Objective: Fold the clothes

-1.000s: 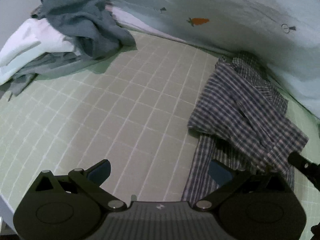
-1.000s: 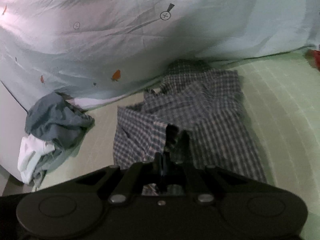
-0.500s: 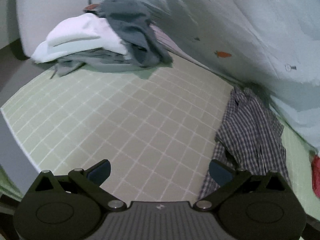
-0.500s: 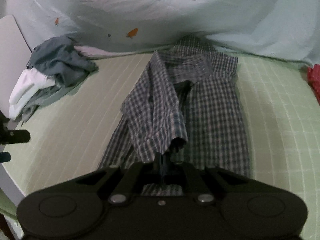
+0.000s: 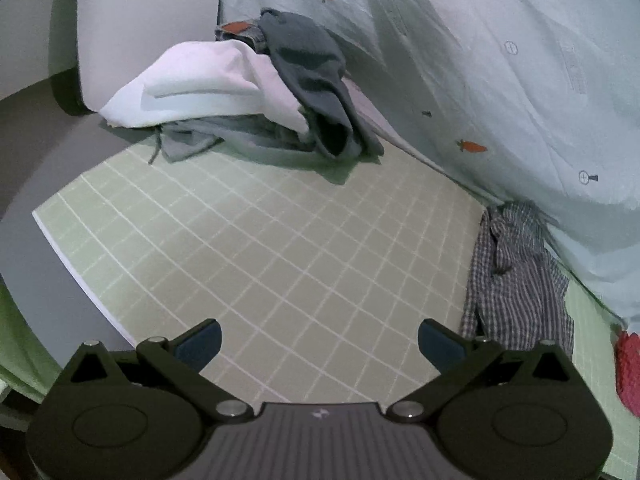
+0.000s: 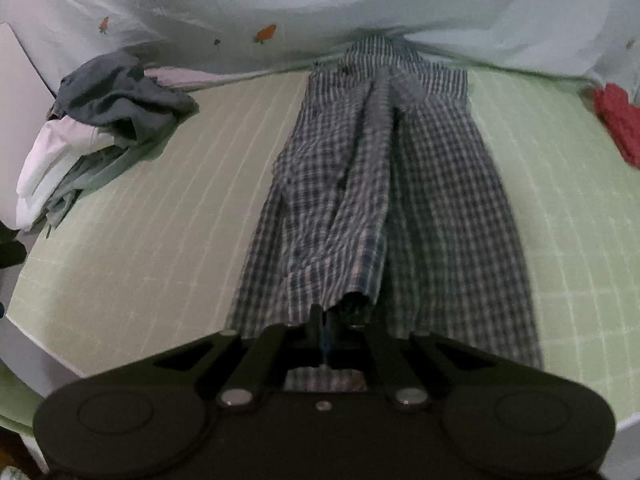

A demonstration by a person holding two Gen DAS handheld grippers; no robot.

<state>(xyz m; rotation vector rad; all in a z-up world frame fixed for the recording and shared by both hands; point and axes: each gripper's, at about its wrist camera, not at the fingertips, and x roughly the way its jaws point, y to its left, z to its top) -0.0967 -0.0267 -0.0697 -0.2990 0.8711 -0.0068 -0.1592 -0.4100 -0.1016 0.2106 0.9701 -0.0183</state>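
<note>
Two grippers are at work, and only one holds cloth. Closest to its own camera, the right gripper point(image 6: 334, 320) is clenched on an edge of the plaid shirt point(image 6: 400, 208), and this pinched part hangs as a loose fold just ahead of the fingers. The left gripper point(image 5: 318, 340) is released, with its jaws wide apart, and below it I see only the green checked bed sheet point(image 5: 260, 256); the shirt is ahead of it and to its right side, not touching it.

I judge the step in hand is to draw the shirt long and flat before the first fold. To do it well, the right gripper should keep the pull low and straight toward itself, without any twist (a twist would roll the fold more). The free left gripper should then come to the other near corner, so both corners are level.

From the right gripper the shirt runs straight away, so its long axis goes from near to far. The far end, which I believe is the collar, points to the pale blue quilt point(image 6: 320, 8) and lies just at its edge.

Further ahead and to the left is a pile of clothes point(image 6: 100, 120), grey and white, well apart from the shirt.
</note>
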